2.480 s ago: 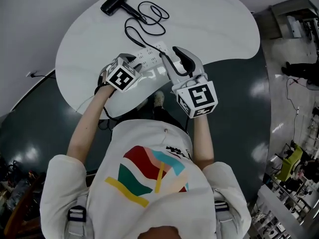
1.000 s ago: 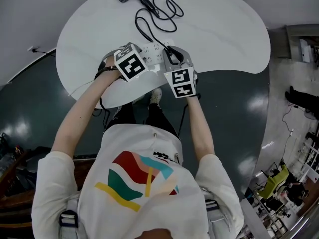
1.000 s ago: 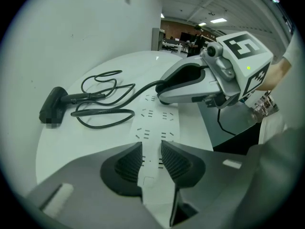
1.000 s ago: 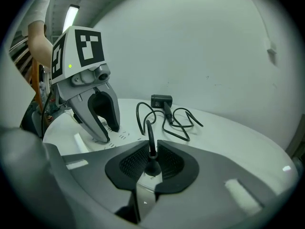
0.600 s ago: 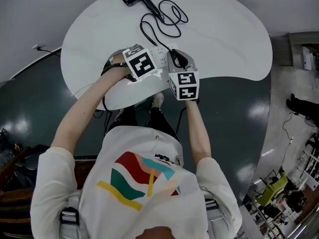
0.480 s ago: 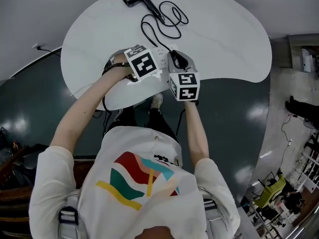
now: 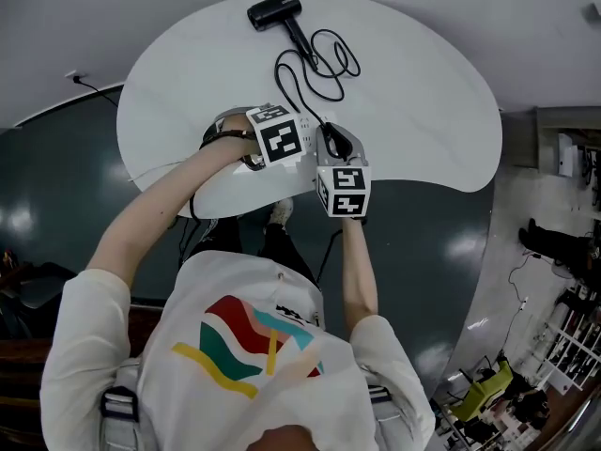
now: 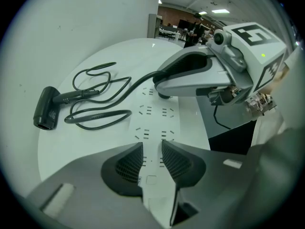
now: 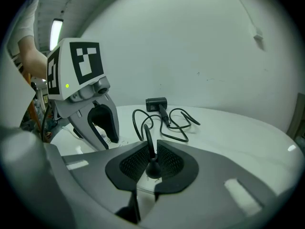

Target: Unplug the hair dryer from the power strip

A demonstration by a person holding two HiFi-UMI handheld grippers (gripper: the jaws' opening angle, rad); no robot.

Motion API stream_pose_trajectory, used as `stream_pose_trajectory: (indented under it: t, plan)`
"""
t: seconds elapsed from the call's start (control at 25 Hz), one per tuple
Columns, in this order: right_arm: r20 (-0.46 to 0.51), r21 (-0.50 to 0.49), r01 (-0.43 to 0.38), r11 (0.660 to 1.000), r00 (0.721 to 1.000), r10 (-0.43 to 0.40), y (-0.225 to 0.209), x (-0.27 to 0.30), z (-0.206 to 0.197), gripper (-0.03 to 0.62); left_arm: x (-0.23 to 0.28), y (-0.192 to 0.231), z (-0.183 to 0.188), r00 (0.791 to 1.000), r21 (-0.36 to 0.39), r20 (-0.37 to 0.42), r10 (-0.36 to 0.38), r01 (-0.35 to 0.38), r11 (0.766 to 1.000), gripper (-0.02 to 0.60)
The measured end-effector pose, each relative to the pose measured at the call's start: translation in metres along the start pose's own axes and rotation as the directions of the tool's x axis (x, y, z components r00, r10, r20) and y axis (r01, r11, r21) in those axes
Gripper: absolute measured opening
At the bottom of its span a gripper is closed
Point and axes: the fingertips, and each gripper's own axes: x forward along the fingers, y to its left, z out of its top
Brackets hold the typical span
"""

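Your right gripper point(image 9: 151, 160) is clenched on the plug point(image 9: 153, 170), by its rigid body, the proper hold. Your left gripper point(image 8: 152, 160) stands released over the power strip point(image 8: 157, 113), which is probably light and likely to lift.

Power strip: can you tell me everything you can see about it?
The power strip is white, flat and long, plastic-looking, with rows of sockets. It lies on the white table. The left gripper stands over its near end, jaws apart. Near its far end a black plug sits in it, with the right gripper shut on that plug.
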Motion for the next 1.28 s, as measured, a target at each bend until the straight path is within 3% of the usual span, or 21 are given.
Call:
stream_pose_trajectory:
  t: [0.16,0.24,0.32,0.36,0.44,0.92,1.28]
  plan:
    - [-0.010,0.002,0.005,1.000,1.000,-0.005,-0.001,0.001,0.003,0.060,-0.003,0.003,0.002,1.000,-0.006,0.026,0.001,-0.001,1.000,0.124]
    - [0.076,0.041,-0.014,0.999,0.997,0.011,0.000,-0.010,0.022,0.060,-0.002,0.000,0.002,1.000,0.012,0.025,0.001,-0.001,1.000,0.124]
    - [0.295,0.036,-0.024,0.999,0.955,0.012,-0.001,-0.037,0.100,0.061,0.001,-0.002,0.000,1.000,0.038,0.016,0.007,-0.008,0.999,0.120]
    - [0.370,-0.024,-0.002,1.000,0.929,0.011,-0.003,-0.046,0.144,0.061,0.002,0.000,-0.002,1.000,0.038,0.015,0.013,-0.013,0.999,0.120]
    - [0.421,-0.116,0.014,0.993,0.906,0.037,-0.006,-0.056,0.190,0.064,0.001,0.000,-0.008,1.000,0.014,0.015,0.025,-0.025,1.000,0.120]
    - [0.317,-0.212,0.015,0.977,0.947,0.054,0.008,-0.064,0.170,0.067,-0.002,-0.001,0.000,0.997,-0.021,0.060,0.047,-0.046,0.999,0.118]
    - [0.262,-0.189,0.051,0.981,0.965,0.000,-0.004,-0.046,0.162,0.069,-0.001,0.002,0.002,0.993,-0.048,0.102,0.059,-0.054,0.997,0.109]
